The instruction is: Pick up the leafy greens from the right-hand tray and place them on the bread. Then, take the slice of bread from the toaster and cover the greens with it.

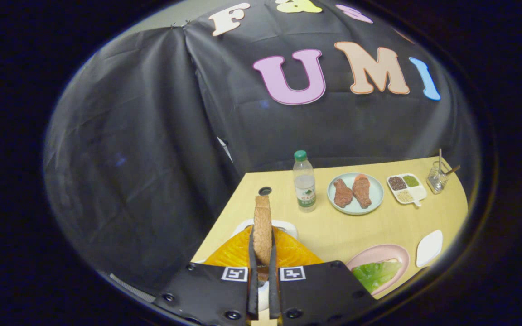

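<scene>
The slice of bread [262,228] was clamped on edge between the closed fingers of the gripper [261,253], its long axis pointing straight ahead. The greens [375,274] lay on a pink plate [394,253] near the table's [360,226] front edge.

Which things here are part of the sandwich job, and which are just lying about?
Job: bread slice gripped between the gripper fingers; orange toaster below it; greens on the pink plate.
Lying about: water bottle, plate of chicken drumsticks, divided seasoning dish, glass, small white dish.

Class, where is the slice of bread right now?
In the gripper view, the slice of bread stands upright, clamped between the gripper fingers, above the orange toaster.
</scene>
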Demonstrator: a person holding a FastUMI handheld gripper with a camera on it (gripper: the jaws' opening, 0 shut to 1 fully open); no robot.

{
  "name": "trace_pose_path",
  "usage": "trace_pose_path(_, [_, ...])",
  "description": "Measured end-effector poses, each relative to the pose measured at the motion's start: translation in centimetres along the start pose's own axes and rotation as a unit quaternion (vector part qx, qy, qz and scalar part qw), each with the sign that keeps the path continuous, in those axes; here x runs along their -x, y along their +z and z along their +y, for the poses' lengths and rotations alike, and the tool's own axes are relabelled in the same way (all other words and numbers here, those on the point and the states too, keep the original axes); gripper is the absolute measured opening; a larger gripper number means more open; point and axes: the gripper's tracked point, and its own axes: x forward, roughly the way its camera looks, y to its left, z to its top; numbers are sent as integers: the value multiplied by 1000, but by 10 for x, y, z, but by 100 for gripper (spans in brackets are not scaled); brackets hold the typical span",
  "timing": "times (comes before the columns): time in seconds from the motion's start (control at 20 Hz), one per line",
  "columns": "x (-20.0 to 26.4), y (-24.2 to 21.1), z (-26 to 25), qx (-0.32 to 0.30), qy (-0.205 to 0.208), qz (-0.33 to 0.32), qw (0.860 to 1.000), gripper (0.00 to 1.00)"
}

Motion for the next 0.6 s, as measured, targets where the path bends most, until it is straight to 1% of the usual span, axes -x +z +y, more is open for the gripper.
trace_pose_path(0.2, [28,28,-22,-48,23,-23,998,12])
trace_pose_path(0.35, [45,38,-61,-82,18,-35,996,12])
trace_pose_path(0.45, [53,36,-92,-87,8,-45,995,12])
trace_pose_path(0.6, [58,9,-140,-107,-5,-31,994,11])
